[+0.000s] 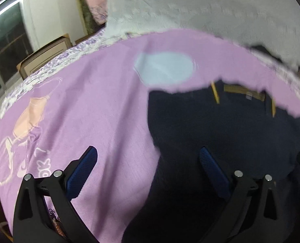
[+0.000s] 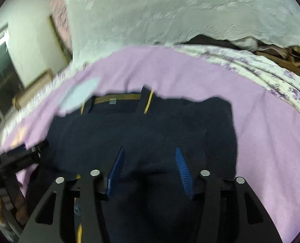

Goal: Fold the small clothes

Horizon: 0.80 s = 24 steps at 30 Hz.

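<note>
Both grippers, left (image 1: 147, 158) and right (image 2: 148, 158), hover with jaws parted and empty above the navy shirt (image 2: 141, 129), which lies flat on the purple sheet (image 1: 101, 93), collar far from the jaws. A fold seems finished; next, probably grip an edge.

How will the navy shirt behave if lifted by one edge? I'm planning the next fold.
The navy shirt lies limp and rumpled on the purple sheet, so it will probably drape and sag. Its knit looks thick, so likely grippy rather than slippery.
</note>
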Available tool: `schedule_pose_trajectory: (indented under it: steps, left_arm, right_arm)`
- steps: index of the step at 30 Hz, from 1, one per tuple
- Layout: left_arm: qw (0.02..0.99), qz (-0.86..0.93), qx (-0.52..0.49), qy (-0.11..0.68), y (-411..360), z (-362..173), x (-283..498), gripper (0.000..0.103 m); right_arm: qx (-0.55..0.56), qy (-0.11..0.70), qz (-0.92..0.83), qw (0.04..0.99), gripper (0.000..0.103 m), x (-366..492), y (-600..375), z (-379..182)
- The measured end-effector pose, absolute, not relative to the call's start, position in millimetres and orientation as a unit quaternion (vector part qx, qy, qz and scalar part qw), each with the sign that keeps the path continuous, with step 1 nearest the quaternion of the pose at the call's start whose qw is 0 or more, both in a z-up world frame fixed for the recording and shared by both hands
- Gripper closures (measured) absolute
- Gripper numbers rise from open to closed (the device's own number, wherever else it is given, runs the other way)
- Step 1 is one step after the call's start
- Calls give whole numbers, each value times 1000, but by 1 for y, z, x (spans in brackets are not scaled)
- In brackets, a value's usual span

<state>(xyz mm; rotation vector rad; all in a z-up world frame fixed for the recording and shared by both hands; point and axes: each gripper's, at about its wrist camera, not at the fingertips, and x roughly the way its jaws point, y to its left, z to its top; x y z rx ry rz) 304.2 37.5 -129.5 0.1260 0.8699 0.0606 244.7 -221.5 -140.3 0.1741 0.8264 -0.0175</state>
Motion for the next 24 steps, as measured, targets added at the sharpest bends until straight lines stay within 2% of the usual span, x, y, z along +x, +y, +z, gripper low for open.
schedule_pose_trajectory:
  steps: [1,2,7,12,16,18,23,24]
  left_arm:
    - [886,24,76,457,33,-144,315,4]
    - [885,22,67,460,35,-144,318,4]
    - [899,16,34,436,46,-130,302,4]
    - [920,-6,46,390,39,-110,248,4]
    - [900,-58,51,429,36,-129,195,4]
    - [889,-66,64,448,35,-144,176,4]
    - [892,-72,107,434,32,-149,130,4]
    - [892,-75,112,431,34,-149,124,4]
  right_arm:
    - [78,400,-9,913,45,239,-223,-147]
    - [73,397,-11,915,45,238,-219,-143]
    - [101,369,-11,924,45,213,-223,-129]
    - [104,372,-2,922,40,180,-217,-129]
    - [108,381,4,918,39,154,-215,-133]
    - [103,384,11,917,35,136,-213,-134]
    - [70,396,24,915,33,92,-205,-143]
    - [71,396,26,915,30,85,-207,-143]
